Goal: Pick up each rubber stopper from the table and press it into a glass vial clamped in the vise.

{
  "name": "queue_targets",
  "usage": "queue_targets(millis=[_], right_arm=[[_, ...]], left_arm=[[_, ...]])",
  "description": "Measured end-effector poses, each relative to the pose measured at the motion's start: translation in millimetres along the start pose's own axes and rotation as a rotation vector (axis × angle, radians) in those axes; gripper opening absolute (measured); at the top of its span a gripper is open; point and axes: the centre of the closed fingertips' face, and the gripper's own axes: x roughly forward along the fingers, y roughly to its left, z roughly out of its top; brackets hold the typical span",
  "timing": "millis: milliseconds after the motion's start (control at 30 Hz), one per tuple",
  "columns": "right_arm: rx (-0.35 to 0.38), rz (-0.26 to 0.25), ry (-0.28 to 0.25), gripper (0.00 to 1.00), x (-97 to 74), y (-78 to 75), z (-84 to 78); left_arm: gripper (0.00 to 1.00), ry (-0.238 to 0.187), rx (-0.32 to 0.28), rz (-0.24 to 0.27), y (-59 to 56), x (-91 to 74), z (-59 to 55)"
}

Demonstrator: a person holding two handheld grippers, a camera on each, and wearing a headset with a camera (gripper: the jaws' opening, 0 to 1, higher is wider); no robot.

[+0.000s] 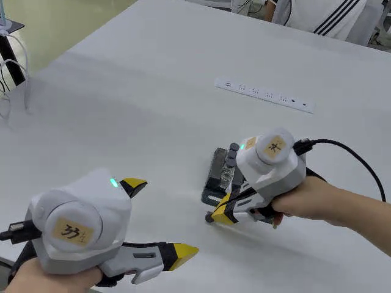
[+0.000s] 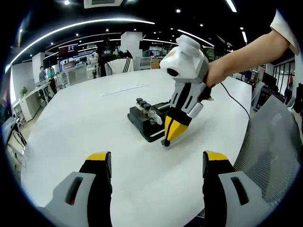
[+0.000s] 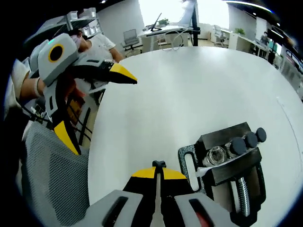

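Note:
My right gripper (image 1: 215,213) is shut on a small dark rubber stopper (image 1: 209,218), its tip low over the table just in front of the black vise (image 1: 215,183). In the right gripper view the stopper (image 3: 158,164) sticks out of the shut jaws, left of the vise (image 3: 232,172). The vise clamps one open glass vial (image 3: 217,154) beside three vials capped with dark stoppers (image 3: 237,145). My left gripper (image 1: 160,218) stands open and holds nothing at the near left. Its view shows the right gripper (image 2: 171,132), the stopper (image 2: 165,142) and the vise (image 2: 144,124).
A white power strip (image 1: 264,94) lies on the table beyond the vise. A black cable (image 1: 351,155) trails from the right gripper. A grey mesh chair (image 2: 270,156) stands at the table's edge. A person (image 1: 330,15) is at the far side.

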Motion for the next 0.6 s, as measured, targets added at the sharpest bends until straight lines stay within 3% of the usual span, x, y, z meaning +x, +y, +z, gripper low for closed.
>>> queue_targets(millis=[67, 133, 333, 400, 467, 500, 567, 600], right_arm=[[0.094, 0.023, -0.059, 0.00, -7.6, 3.8, 6.1], [0.216, 0.080, -0.131, 0.00, -18.8, 12.5, 13.8], [0.575, 0.304, -0.348, 0.00, -60.9, 39.7, 40.7], [0.664, 0.379, -0.396, 0.00, -72.3, 46.7, 47.2], [0.821, 0.463, -0.401, 0.00, -81.9, 53.9, 48.7], [0.865, 0.472, -0.440, 0.00, -85.5, 52.3, 51.5], [0.946, 0.531, -0.449, 0.00, -90.4, 61.4, 54.2], [0.990, 0.536, -0.464, 0.00, -90.9, 63.7, 55.2]], left_arm=[[0.75, -0.020, 0.018, -0.004, -1.2, -0.5, 4.7], [0.71, -0.044, 0.040, -0.016, -6.0, -2.0, 13.4], [0.53, -0.155, 0.153, -0.070, -14.4, -7.5, 38.8], [0.47, -0.171, 0.162, -0.082, -18.2, -9.0, 47.9], [0.41, -0.192, 0.150, -0.104, -22.4, -11.0, 56.4], [0.39, -0.205, 0.148, -0.122, -26.7, -12.3, 61.6], [0.33, -0.216, 0.157, -0.139, -32.2, -13.4, 67.3], [0.30, -0.222, 0.142, -0.157, -36.4, -13.5, 71.0]])
